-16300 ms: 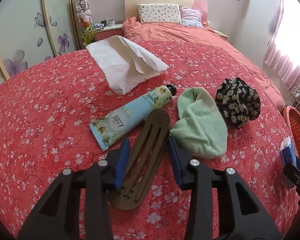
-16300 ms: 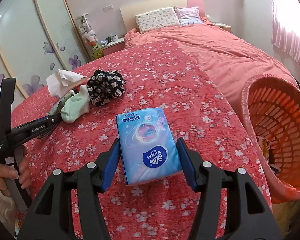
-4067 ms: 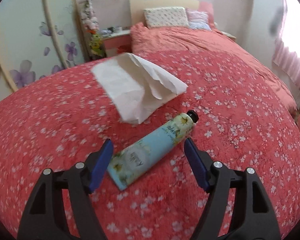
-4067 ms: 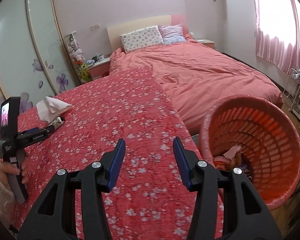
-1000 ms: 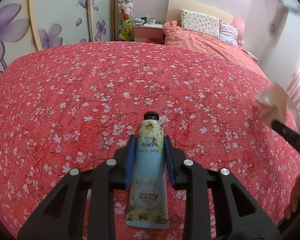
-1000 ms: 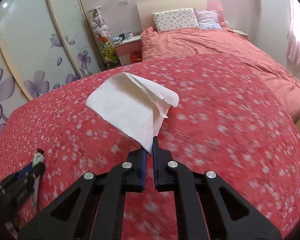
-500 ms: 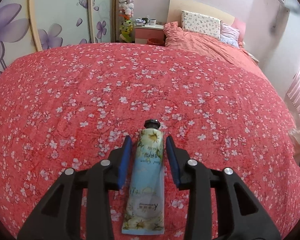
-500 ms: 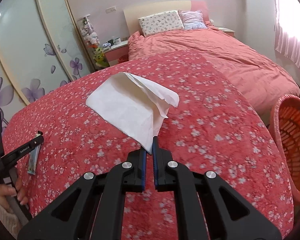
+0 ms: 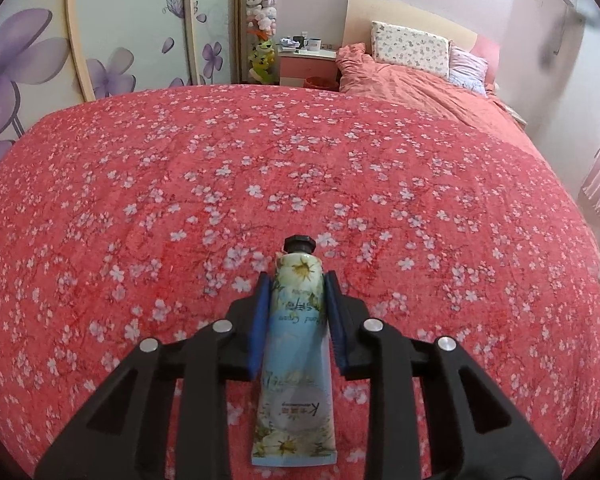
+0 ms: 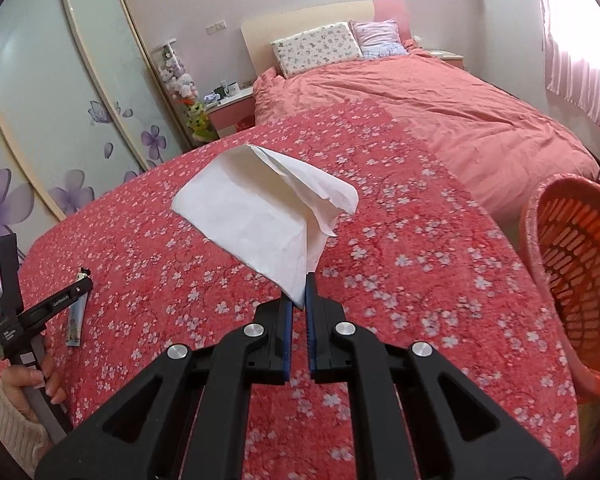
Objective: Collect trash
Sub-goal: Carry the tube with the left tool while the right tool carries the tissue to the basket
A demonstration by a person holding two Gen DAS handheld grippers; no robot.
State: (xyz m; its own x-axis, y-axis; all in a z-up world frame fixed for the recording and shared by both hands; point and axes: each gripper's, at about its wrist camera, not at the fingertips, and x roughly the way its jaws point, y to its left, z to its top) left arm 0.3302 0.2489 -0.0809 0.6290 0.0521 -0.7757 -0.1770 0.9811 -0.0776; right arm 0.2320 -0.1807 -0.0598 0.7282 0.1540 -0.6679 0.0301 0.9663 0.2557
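Observation:
A pale blue floral hand cream tube (image 9: pixel 296 344) with a black cap lies on the red flowered blanket (image 9: pixel 260 168). My left gripper (image 9: pixel 296 280) is shut on the tube, its blue pads against both sides. In the right wrist view the left gripper (image 10: pixel 82 280) and tube (image 10: pixel 76 320) show at far left. My right gripper (image 10: pixel 299 280) is shut on a corner of a white paper tissue (image 10: pixel 260 212) and holds it up above the blanket. An orange plastic basket (image 10: pixel 572 272) stands at the right, beside the bed.
Pink bedding and pillows (image 10: pixel 320 48) lie at the far end. A nightstand (image 9: pixel 308 60) and wardrobe doors with purple flowers (image 9: pixel 100 40) stand at the left. A pink curtain (image 10: pixel 580 60) hangs at the right.
My left gripper has closed in on the tube. My right gripper has carried the tissue to the right, and more of the orange basket has come into view.

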